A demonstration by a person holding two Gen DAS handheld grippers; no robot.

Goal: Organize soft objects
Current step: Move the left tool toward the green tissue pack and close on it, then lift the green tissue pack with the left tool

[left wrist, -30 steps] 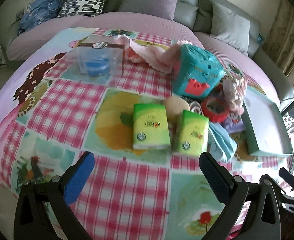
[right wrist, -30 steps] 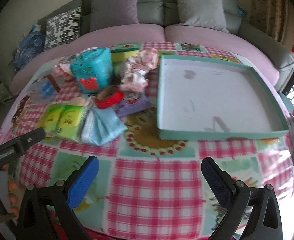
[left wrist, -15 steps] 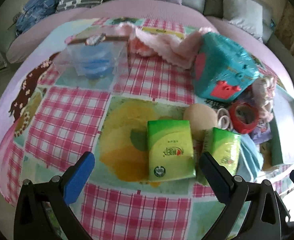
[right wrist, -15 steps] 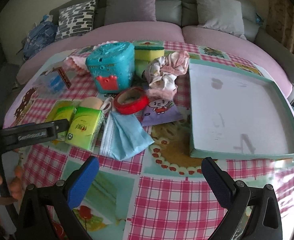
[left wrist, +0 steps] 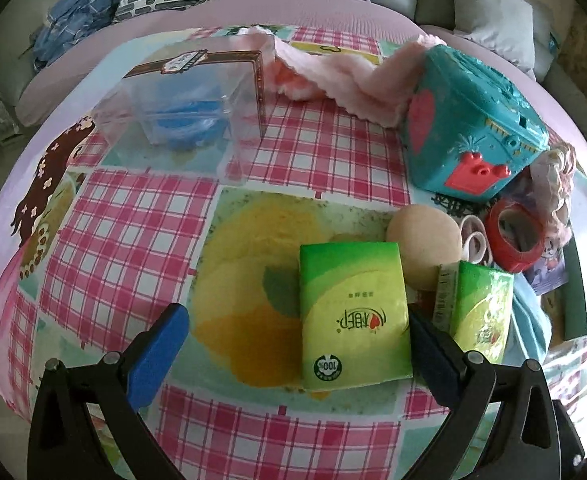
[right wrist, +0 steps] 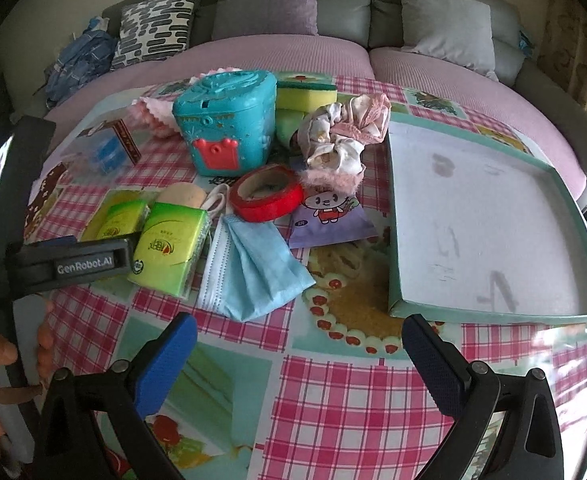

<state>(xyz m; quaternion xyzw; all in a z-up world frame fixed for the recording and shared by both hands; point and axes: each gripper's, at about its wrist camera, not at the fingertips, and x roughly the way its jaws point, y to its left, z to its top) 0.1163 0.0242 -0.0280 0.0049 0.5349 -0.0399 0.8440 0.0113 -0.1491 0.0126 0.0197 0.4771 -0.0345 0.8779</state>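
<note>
Two green tissue packs lie side by side on the checked tablecloth: the left pack [left wrist: 353, 312] [right wrist: 115, 220] and the right pack [left wrist: 481, 312] [right wrist: 169, 248]. My left gripper [left wrist: 297, 340] is open, low over the table, with the left pack between its fingers and its right finger between the two packs. A blue face mask [right wrist: 249, 272], a beige sponge ball [left wrist: 423, 240], a pink towel [left wrist: 333, 76] and fabric scrunchies [right wrist: 341, 136] lie nearby. My right gripper [right wrist: 297, 356] is open and empty, near the table's front edge. The teal tray [right wrist: 493, 312] sits at the right.
A teal toy box [right wrist: 225, 124], a red tape roll [right wrist: 267, 196], a purple packet [right wrist: 325, 220], a yellow-green sponge [right wrist: 305, 94] and a clear box [left wrist: 189, 108] stand on the table. A pink-and-grey sofa with cushions runs behind.
My left gripper has moved forward and down until its fingers straddle the left tissue pack. My right gripper has shifted left and closer toward the pile of objects.
</note>
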